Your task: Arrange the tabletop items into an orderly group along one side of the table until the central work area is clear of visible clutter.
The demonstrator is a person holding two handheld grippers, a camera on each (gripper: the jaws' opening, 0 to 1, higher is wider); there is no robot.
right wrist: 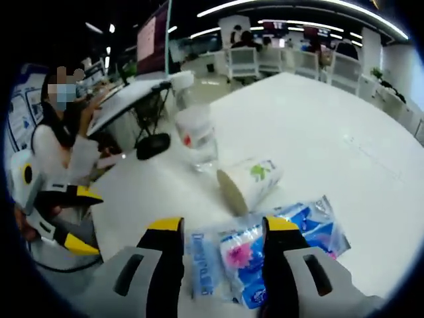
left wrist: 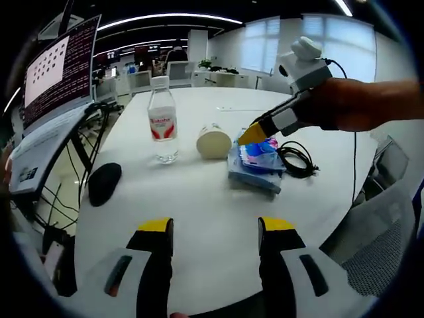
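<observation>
A blue tissue pack point(left wrist: 260, 163) lies flat on the white table point(left wrist: 199, 199), with a paper cup point(left wrist: 213, 142) on its side just left of it and a clear water bottle point(left wrist: 162, 119) upright further left. My right gripper point(left wrist: 254, 133), held by a hand, hovers at the pack's far edge. In the right gripper view its jaws stand wide apart, so the right gripper point(right wrist: 223, 228) is open over the tissue pack point(right wrist: 265, 255), with the cup point(right wrist: 248, 180) and bottle point(right wrist: 197, 132) beyond. My left gripper point(left wrist: 216, 226) is open over bare table near the front edge.
A black mouse point(left wrist: 105, 182) rests near the table's left edge. A coiled black cable point(left wrist: 298, 159) lies right of the pack. A laptop point(left wrist: 56, 73) on a stand is off to the left. A seated person point(right wrist: 59, 146) and my left gripper point(right wrist: 63, 218) are at the left.
</observation>
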